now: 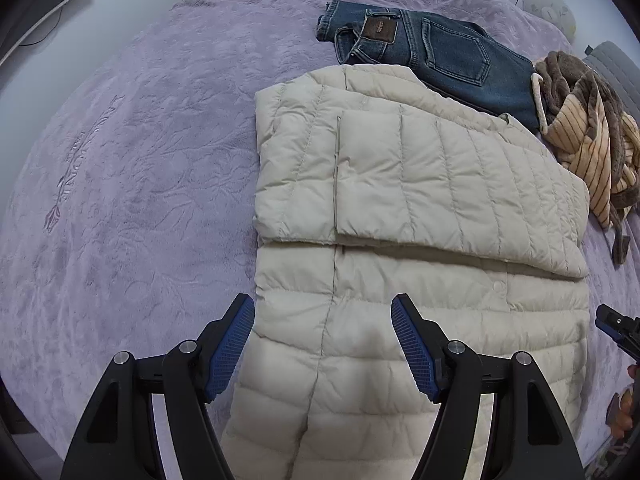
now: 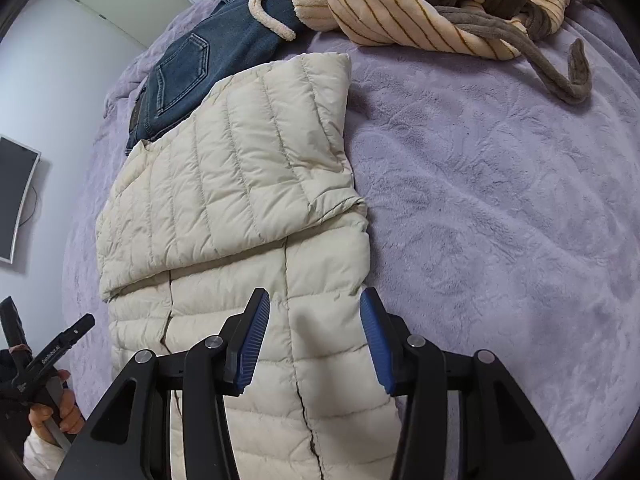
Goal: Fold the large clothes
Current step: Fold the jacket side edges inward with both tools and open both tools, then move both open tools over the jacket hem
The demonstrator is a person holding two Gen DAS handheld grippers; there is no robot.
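A cream quilted puffer jacket (image 1: 420,208) lies flat on the purple bedspread, its sleeves folded across the chest. It also shows in the right wrist view (image 2: 240,184). My left gripper (image 1: 322,316) is open and empty, hovering over the jacket's lower left part. My right gripper (image 2: 314,308) is open and empty, hovering over the jacket's lower right part near its side edge. The right gripper's tip (image 1: 612,320) shows at the right edge of the left wrist view. The left gripper (image 2: 52,352), held by a hand, shows at the left of the right wrist view.
Folded blue jeans (image 1: 432,48) lie beyond the jacket's collar. A crumpled brown and striped plush garment (image 2: 440,0) lies at the far right, its belt trailing on the purple bedspread (image 2: 500,200). A dark monitor (image 2: 14,200) hangs on the wall to the left.
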